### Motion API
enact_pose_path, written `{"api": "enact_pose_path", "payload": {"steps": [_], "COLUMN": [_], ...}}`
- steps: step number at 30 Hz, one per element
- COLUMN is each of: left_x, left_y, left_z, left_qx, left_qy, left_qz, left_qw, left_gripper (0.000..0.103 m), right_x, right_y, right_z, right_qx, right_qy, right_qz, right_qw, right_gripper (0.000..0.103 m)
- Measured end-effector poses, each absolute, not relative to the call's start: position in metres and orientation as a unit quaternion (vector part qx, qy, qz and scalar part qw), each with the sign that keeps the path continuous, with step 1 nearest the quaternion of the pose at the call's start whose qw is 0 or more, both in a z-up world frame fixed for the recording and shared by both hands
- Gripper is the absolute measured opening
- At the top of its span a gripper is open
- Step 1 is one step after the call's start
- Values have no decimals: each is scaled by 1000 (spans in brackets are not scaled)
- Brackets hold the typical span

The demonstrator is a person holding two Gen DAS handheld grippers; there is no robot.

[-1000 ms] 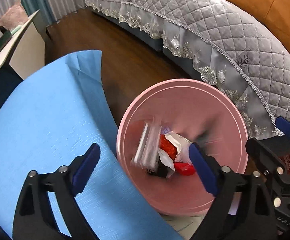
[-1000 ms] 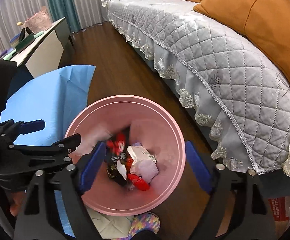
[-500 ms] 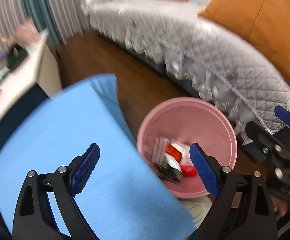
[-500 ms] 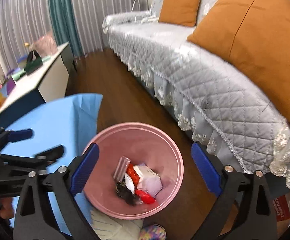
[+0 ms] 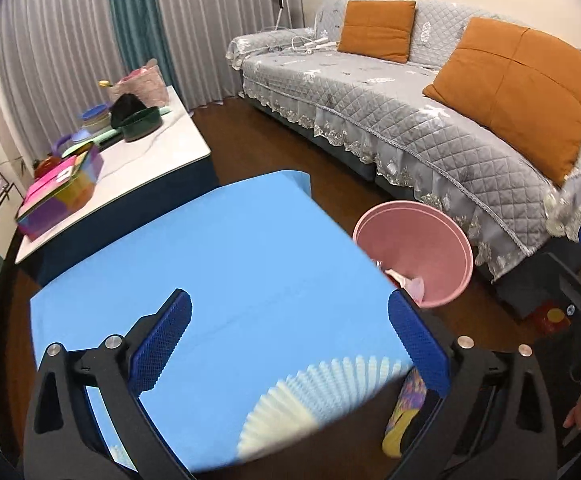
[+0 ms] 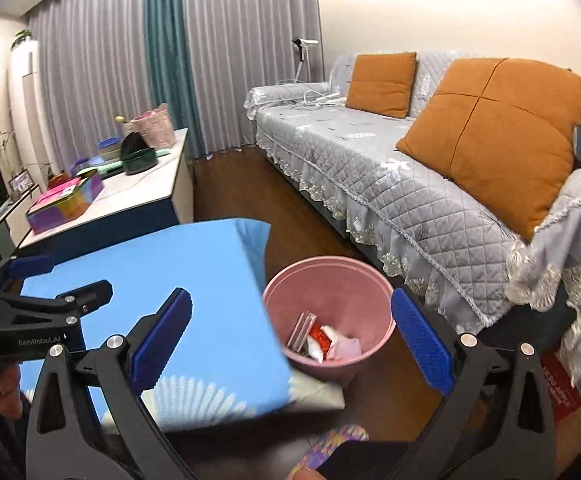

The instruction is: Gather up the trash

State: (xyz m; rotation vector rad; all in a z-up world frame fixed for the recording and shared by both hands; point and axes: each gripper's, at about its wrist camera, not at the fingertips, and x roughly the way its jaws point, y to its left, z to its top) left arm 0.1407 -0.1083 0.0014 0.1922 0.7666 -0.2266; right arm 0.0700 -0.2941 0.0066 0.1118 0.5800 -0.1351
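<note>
A pink trash bin (image 6: 364, 276) stands on the wood floor between the blue table (image 6: 170, 276) and the sofa. Wrappers (image 6: 326, 340) in red, white and pink lie inside it. The bin also shows in the left wrist view (image 5: 430, 236), with some trash (image 5: 406, 282) peeking past the table edge. My left gripper (image 5: 290, 340) is open and empty above the blue table (image 5: 230, 264). My right gripper (image 6: 290, 340) is open and empty, above and short of the bin. The left gripper also shows at the left of the right wrist view (image 6: 38, 292).
A grey quilted sofa (image 6: 390, 184) with orange cushions (image 6: 490, 136) runs along the right. A white-topped cabinet (image 5: 146, 160) with a colourful box (image 5: 62, 192) and bowls stands behind the table. A white pleated fan shape (image 5: 318, 400) lies at the table's near edge. A patterned slipper (image 5: 404, 412) is below.
Both grippers have pulled up and back from over the bin. The views now take in the table and the room. The trash lies settled in the bin.
</note>
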Motion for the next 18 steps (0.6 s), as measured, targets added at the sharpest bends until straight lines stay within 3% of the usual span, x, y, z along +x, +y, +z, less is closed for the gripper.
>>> {"api": "enact_pose_path", "payload": {"steps": [18], "left_x": [85], "left_y": [-75], "left_z": [-11], "left_qx": [65], "left_qy": [372], "left_qz": [-73], "left_qw": [923], "left_gripper": [96], "right_x": [28], "right_y": [-260], "right_z": [5], "right_qx": [47], "right_qy": [305], "right_qz": [-55], "right_qw": [950], "right_gripper": [98]}}
